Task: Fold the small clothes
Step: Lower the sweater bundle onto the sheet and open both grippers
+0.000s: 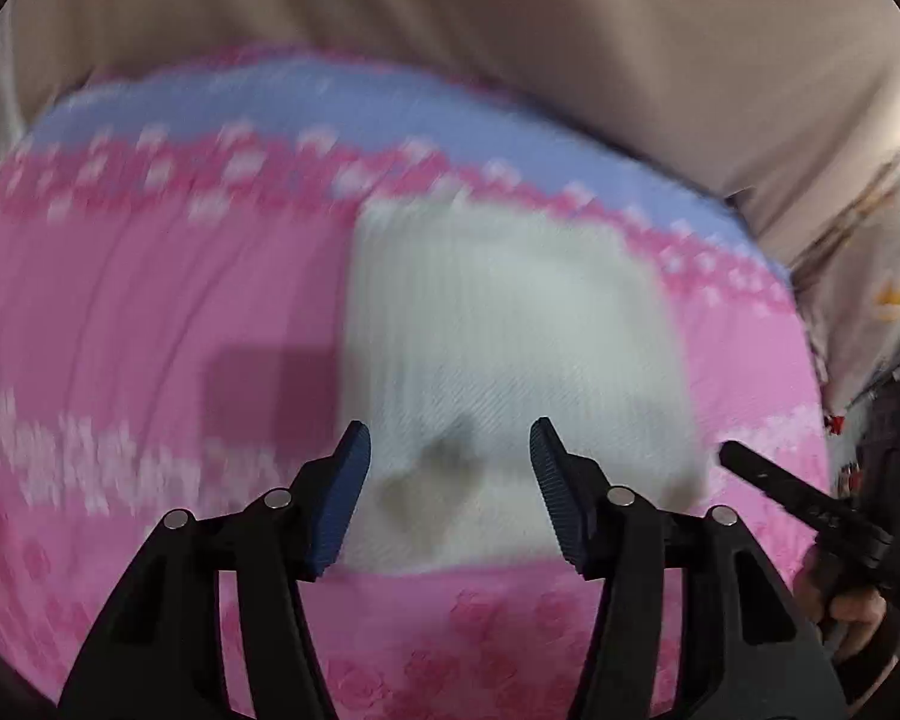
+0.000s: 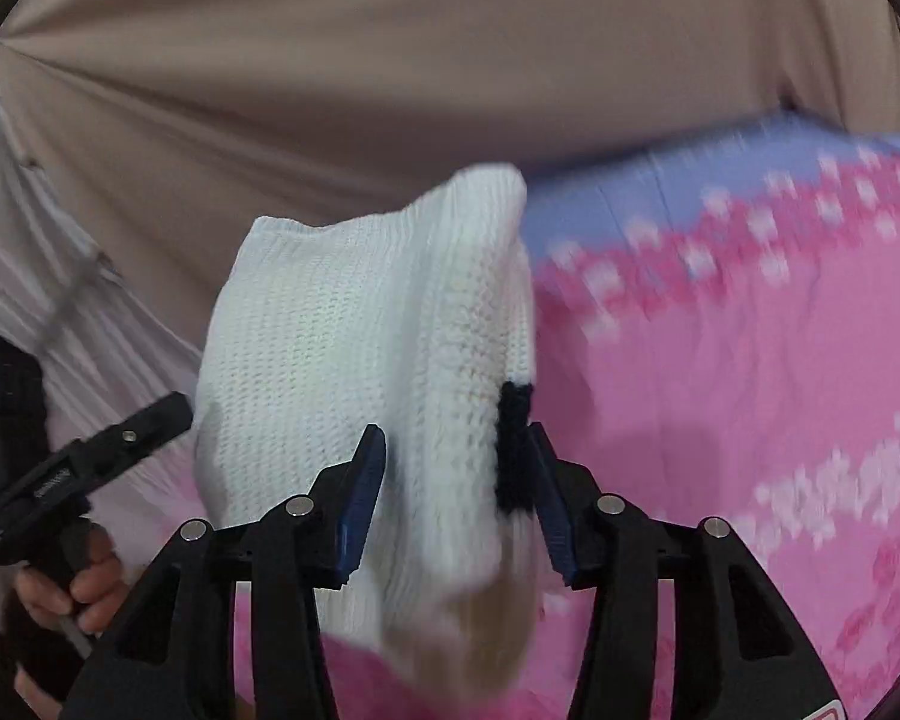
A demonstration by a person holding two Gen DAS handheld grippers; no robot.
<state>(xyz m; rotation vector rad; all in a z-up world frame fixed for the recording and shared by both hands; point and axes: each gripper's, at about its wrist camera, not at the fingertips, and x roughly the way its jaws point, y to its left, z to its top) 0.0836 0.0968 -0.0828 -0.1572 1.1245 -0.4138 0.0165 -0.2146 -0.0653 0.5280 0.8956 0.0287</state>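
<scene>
A small white knitted garment (image 1: 510, 360) lies folded on a pink and blue bedspread (image 1: 120, 300). My left gripper (image 1: 450, 492) is open and empty, just above its near edge. In the right wrist view the same white knit (image 2: 342, 360), with a black trim patch (image 2: 513, 450), bulges up between the fingers of my right gripper (image 2: 456, 492). The jaws stand wide apart around the cloth and do not pinch it. The right gripper also shows in the left wrist view (image 1: 810, 510) at the right edge, and the left gripper (image 2: 90, 450) at the left of the right wrist view.
A beige curtain (image 2: 390, 60) hangs behind the bed. A printed white cloth (image 1: 882, 276) sits at the bed's right side. The pink bedspread (image 2: 750, 390) stretches to the right of the garment. The image is motion-blurred.
</scene>
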